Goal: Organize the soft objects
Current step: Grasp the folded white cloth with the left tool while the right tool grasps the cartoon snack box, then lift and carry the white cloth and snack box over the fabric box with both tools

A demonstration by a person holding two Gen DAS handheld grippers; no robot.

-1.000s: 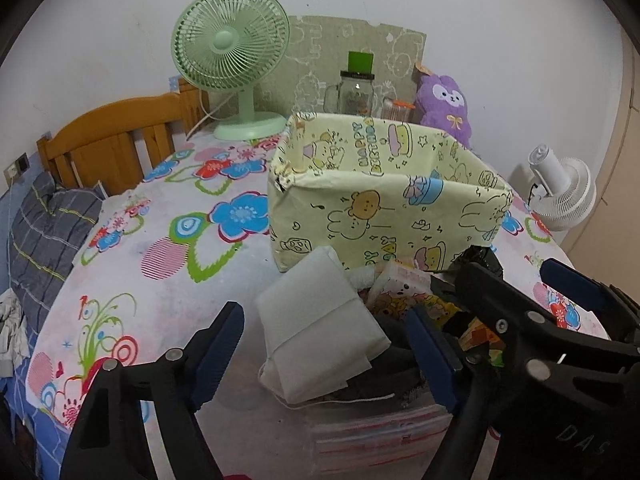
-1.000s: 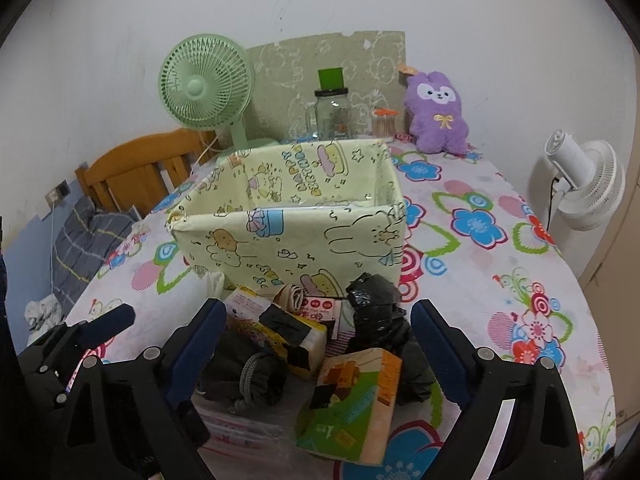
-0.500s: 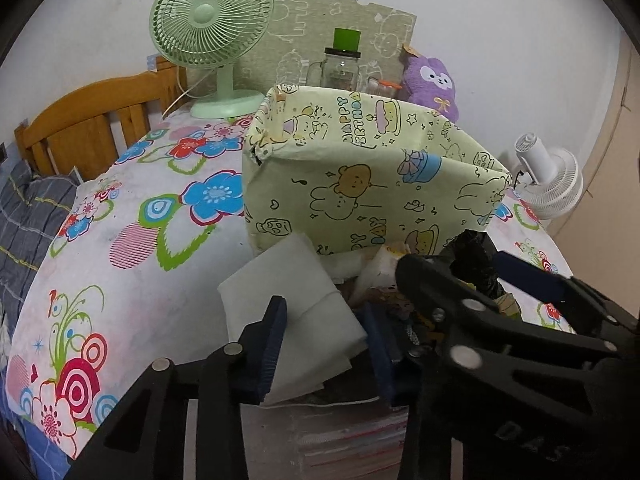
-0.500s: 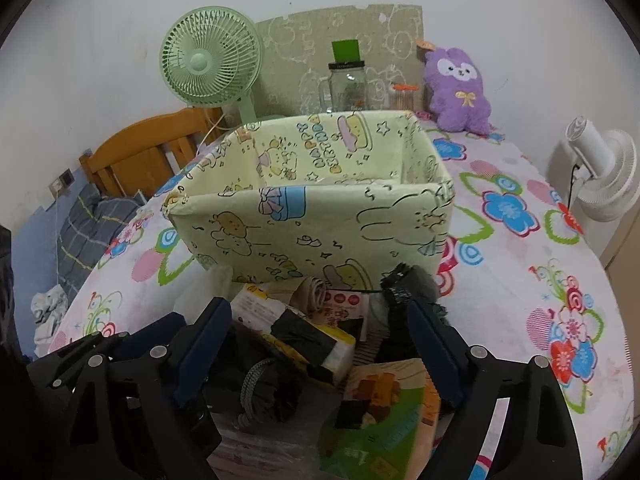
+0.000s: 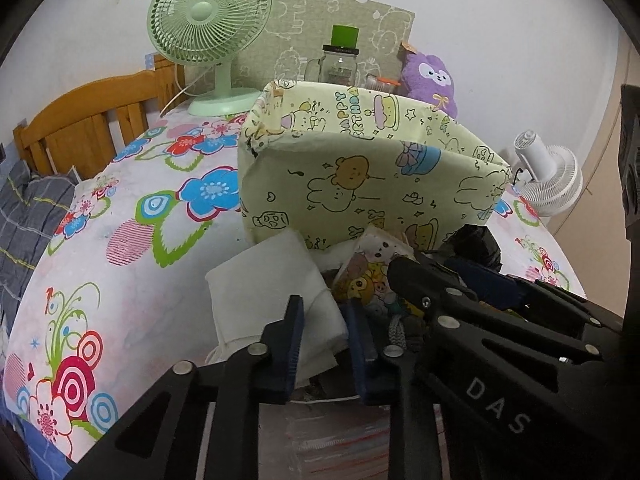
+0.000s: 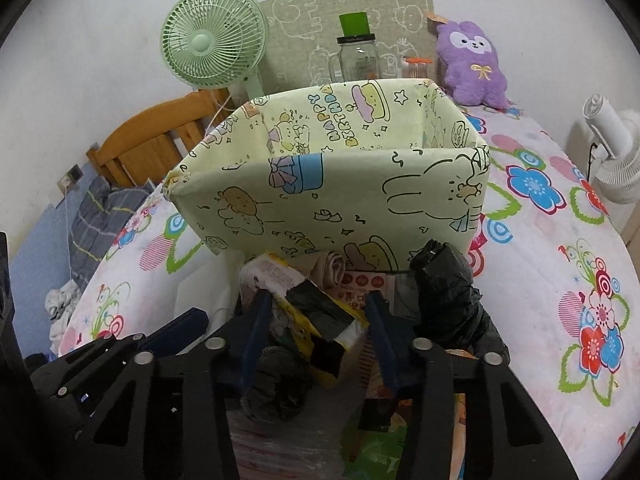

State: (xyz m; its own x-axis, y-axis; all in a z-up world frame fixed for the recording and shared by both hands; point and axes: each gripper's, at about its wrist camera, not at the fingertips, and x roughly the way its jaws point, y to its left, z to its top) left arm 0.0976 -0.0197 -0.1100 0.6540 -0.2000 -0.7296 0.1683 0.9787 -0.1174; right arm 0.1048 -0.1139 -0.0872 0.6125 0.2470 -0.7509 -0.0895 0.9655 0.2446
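White folded cloth (image 5: pixel 272 292) — soft, creased

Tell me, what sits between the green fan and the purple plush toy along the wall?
A glass jar with a green block on its lid, then a small orange-lidded container, stand between the green fan and the purple plush toy, clearest in the right wrist view.
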